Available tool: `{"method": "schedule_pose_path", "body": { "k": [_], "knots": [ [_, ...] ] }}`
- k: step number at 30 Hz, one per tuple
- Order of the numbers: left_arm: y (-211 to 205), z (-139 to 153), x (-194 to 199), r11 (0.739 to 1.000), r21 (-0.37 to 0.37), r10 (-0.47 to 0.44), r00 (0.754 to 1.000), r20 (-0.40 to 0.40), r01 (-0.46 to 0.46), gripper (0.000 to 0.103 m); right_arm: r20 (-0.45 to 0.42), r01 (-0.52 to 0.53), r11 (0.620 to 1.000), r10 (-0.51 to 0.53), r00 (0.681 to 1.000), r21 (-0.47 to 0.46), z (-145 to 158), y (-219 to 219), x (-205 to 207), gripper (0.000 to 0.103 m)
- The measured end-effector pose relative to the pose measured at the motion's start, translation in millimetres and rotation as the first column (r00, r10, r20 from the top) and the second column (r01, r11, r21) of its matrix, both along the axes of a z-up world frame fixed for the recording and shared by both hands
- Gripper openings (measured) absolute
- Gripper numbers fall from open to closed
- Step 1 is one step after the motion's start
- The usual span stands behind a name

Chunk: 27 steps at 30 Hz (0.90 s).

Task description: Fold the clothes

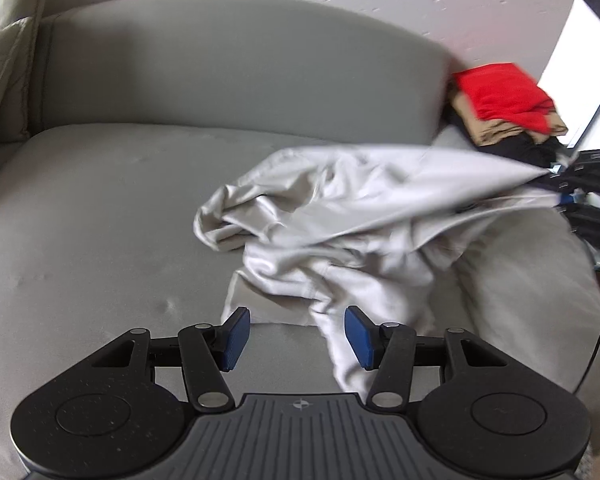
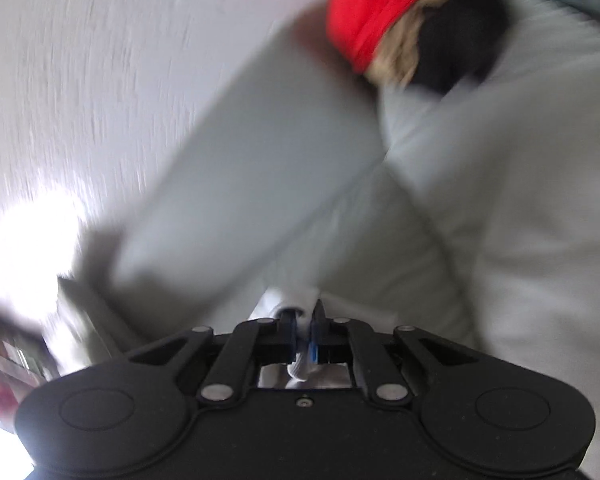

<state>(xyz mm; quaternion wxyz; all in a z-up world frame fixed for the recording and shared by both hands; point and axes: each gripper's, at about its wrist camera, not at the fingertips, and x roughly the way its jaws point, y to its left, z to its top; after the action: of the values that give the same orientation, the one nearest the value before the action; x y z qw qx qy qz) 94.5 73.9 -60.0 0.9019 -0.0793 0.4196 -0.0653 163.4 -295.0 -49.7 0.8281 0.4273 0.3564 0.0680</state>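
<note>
A crumpled light grey garment (image 1: 340, 216) lies on the grey sofa seat (image 1: 100, 220). One corner of it is stretched out to the right, where my right gripper (image 1: 556, 174) pulls it taut. In the right wrist view that gripper (image 2: 305, 316) is shut on a pinch of the pale cloth (image 2: 290, 296), which bunches between the pads; the picture is blurred. My left gripper (image 1: 297, 336) hovers over the garment's near edge with its blue pads (image 1: 358, 336) apart. A strip of the cloth runs down beside the right pad, and neither pad presses on it.
A stack of folded clothes (image 1: 500, 96) with a red piece on top, tan and black below, sits at the sofa's far right end, also the red piece (image 2: 372, 12). A pale cushion (image 1: 8, 60) leans at the left. The sofa's backrest (image 1: 240, 60) stands against a textured wall.
</note>
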Motion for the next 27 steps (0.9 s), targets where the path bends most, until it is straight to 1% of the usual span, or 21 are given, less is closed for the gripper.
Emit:
{"method": "schedule_pose_path", "body": {
  "k": [2,4,6,7,9,10,12,13,14,15,17,19,21,24,27],
  "knots": [
    [-1,4,-7,0.999,-0.005,-0.038,0.999,0.015,0.038,0.048,0.0,0.108,0.994,-0.108,0.994,0.026,11,-40,-32,0.006],
    [-8,5,-13,0.997,-0.021,-0.079,0.997,0.02,0.079,0.046,-0.011,0.213,0.977,-0.213,0.977,0.03,17,-78,-65,0.006],
    [-16,5,-18,0.992,-0.041,-0.121,0.992,0.02,0.122,0.043,-0.054,0.285,0.958,-0.287,0.956,-0.045,13,-104,-94,0.006],
    [-22,3,-19,0.988,-0.054,-0.144,0.989,0.016,0.145,0.043,-0.089,0.297,0.951,-0.304,0.948,-0.089,8,-114,-104,0.006],
    [-33,1,-21,0.979,-0.073,-0.191,0.982,0.008,0.191,0.042,-0.174,0.273,0.949,-0.299,0.938,-0.158,-7,-124,-118,0.011],
    [-40,1,-23,0.974,-0.069,-0.217,0.976,0.004,0.216,0.042,-0.208,0.253,0.949,-0.29,0.934,-0.186,-13,-126,-125,0.014],
    [-52,0,-25,0.962,-0.063,-0.265,0.964,0.002,0.265,0.042,-0.218,0.207,0.951,-0.257,0.941,-0.228,-13,-119,-137,0.018],
    [-55,1,-27,0.956,-0.069,-0.285,0.958,0.004,0.285,0.042,-0.217,0.186,0.952,-0.24,0.946,-0.244,-11,-115,-143,0.028],
    [-58,1,-28,0.951,-0.077,-0.301,0.953,0.006,0.301,0.042,-0.207,0.164,0.954,-0.219,0.953,-0.253,-8,-108,-148,0.035],
    [-59,1,-27,0.948,-0.087,-0.307,0.952,0.008,0.306,0.042,-0.19,0.146,0.956,-0.197,0.962,-0.254,-5,-102,-153,0.036],
    [-62,0,-22,0.949,-0.106,-0.296,0.955,0.011,0.296,0.042,-0.152,0.111,0.964,-0.151,0.977,-0.242,1,-88,-163,0.039],
    [-60,-5,-10,0.959,-0.124,-0.257,0.966,0.0,0.255,0.041,-0.12,0.079,0.974,-0.106,0.987,-0.213,1,-78,-166,0.041],
    [-61,-14,7,0.961,-0.158,-0.231,0.973,-0.02,0.225,0.036,-0.098,0.052,0.98,-0.072,0.993,-0.194,0,-69,-167,0.041],
    [-70,-29,29,0.956,-0.215,-0.217,0.974,-0.059,0.2,0.032,-0.098,0.071,0.984,-0.088,0.991,-0.162,-9,-69,-167,0.041],
    [-81,-48,52,0.944,-0.285,-0.202,0.973,-0.11,0.164,0.032,-0.089,0.1,0.988,-0.11,0.99,-0.116,-14,-79,-169,0.042]
  ]
}}
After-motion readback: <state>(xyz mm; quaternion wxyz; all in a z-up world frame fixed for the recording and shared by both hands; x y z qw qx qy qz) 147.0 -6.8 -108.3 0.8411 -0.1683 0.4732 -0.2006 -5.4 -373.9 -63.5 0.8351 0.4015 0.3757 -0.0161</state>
